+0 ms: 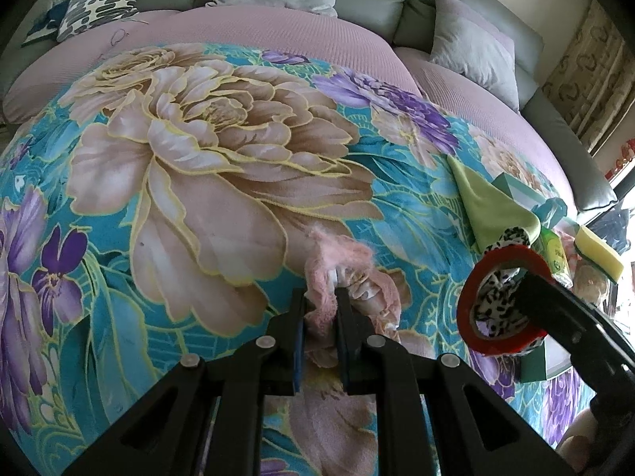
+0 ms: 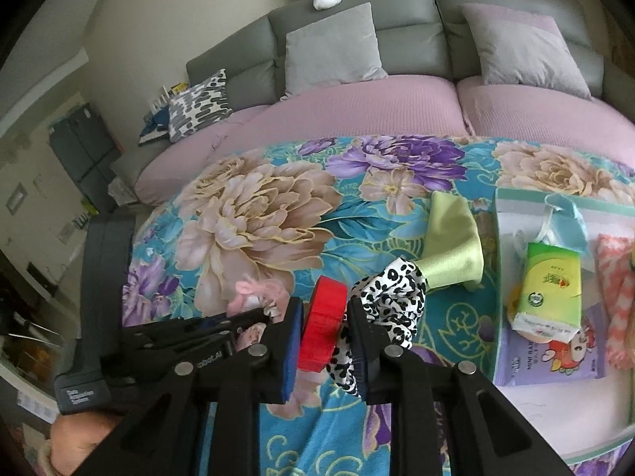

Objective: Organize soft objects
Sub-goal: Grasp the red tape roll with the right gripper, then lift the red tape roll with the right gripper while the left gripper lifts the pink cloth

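Note:
My left gripper [image 1: 321, 297] is shut on a pink fluffy lace cloth [image 1: 349, 273], which lies bunched on the floral blanket [image 1: 198, 158]. In the right wrist view, my right gripper [image 2: 323, 311] is shut on a red tape roll [image 2: 325, 301], held just above the blanket. A black-and-white spotted scrunchie [image 2: 393, 297] is threaded through the roll, and part of it is caught against the right pad. The left wrist view shows the same red roll [image 1: 512, 254] and scrunchie [image 1: 492, 309] at the right. The left gripper [image 2: 270, 311] and the pink cloth [image 2: 254, 291] sit just left of the roll.
A light green cloth [image 2: 452, 246] lies beyond the scrunchie. To its right, a white tray with a teal rim [image 2: 496, 277] holds a tissue pack [image 2: 549, 289], wipes and a pink checked cloth. A yellow sponge [image 1: 599, 250] is nearby. Grey cushions [image 2: 333, 47] line the sofa back.

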A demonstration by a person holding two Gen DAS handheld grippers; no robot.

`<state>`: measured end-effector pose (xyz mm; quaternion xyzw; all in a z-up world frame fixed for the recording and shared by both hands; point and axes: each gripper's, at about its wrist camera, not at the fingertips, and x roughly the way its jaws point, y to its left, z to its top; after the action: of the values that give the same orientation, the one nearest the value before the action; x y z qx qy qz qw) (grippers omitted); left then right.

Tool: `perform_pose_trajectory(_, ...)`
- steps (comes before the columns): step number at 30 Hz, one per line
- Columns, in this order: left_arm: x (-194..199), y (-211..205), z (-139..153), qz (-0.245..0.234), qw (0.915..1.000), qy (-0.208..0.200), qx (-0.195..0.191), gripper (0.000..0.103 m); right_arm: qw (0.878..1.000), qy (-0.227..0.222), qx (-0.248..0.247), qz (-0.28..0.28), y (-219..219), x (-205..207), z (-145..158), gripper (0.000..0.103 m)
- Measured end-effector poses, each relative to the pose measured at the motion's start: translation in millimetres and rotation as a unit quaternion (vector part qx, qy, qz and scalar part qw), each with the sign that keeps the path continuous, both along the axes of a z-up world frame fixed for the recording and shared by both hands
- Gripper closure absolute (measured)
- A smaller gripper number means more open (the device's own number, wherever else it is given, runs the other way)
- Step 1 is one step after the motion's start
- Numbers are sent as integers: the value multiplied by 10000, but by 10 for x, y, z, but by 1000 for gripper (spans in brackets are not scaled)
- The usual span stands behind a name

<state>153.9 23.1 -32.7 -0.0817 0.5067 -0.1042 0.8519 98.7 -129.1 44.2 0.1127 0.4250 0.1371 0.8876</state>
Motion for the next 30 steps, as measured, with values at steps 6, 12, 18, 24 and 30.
perform_pose_trajectory(6,-32,79,99,190,9996,-225,-10,94,9993,253,-256,113,90,36,-132,79)
perform_pose_trajectory(12,-72,235,254,497,9974,-516,-8,94,9988,325,-333,128,98,36,-154,76)
perform_pose_trajectory(18,-76,255,267,492,9975,-516,-22,94,9981,312,-378,369,202,7,-135,76)
perform_pose_trajectory(24,-86,260,280,524,9972,-531,-35,94,9971,368,-427,513,282,-6,-147,76)
perform_pose_trajectory(30,-100,301,316,573,9967,-574,-54,94,9951,317,-442,820,423,-56,-99,76)
